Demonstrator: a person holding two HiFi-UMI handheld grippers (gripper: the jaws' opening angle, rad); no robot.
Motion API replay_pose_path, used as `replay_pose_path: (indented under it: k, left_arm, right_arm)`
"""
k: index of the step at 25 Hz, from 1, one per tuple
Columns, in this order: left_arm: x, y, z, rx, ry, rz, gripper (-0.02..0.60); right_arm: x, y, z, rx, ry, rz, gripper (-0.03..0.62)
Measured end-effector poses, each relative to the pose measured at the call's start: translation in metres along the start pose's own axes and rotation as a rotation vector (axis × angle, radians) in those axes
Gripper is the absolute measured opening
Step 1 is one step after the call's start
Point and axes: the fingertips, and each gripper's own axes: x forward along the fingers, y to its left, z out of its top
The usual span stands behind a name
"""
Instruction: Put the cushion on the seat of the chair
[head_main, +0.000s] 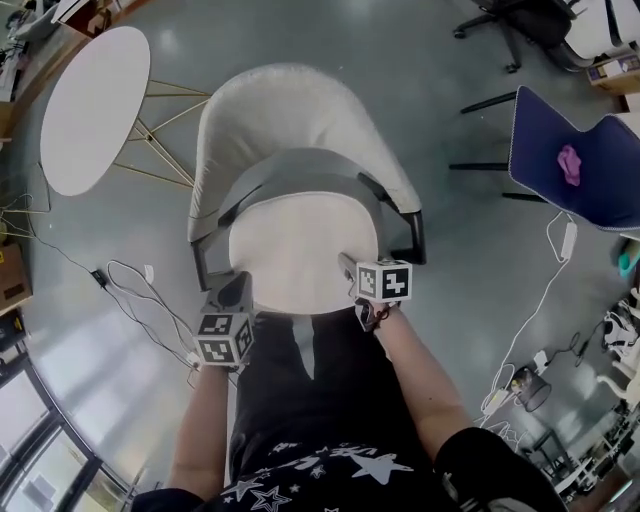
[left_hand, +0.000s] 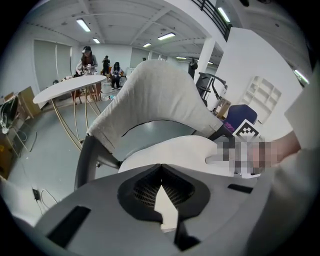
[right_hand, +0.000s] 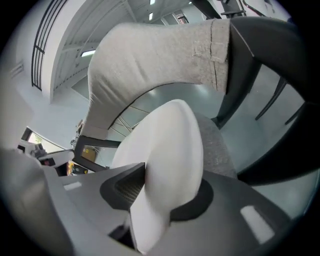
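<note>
On the seat of the pale fabric, dark-framed chair (head_main: 300, 110), the round white cushion (head_main: 300, 250) lay flat, its near edge clamped by the left gripper (head_main: 238, 290) and right gripper (head_main: 350, 268); seemingly only release remained.

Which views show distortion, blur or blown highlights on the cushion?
Head view: fisheye bowing at edges, cushion evenly lit, sharp. Left gripper view: heavy barrel distortion, dark corners. Right gripper view: cushion close to lens, soft, nearly blown white.
</note>
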Motion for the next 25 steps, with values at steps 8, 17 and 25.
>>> replay_pose_path:
  k: [8,17,25]
  left_arm:
    - [0.021,-0.001,-0.038,-0.053,0.065,0.014,0.009]
    - [0.023,-0.005,-0.047,-0.118,0.054,-0.019,0.009]
    - [0.018,0.007,-0.041,-0.091,0.016,-0.053,0.009]
  right_arm:
    - [0.024,-0.044,-0.005,-0.034,-0.032,-0.106,0.261]
    - [0.016,-0.082,-0.011,-0.038,-0.102,-0.331,0.351]
    - [-0.012,-0.080,-0.020,-0.033,-0.139,-0.418,0.351]
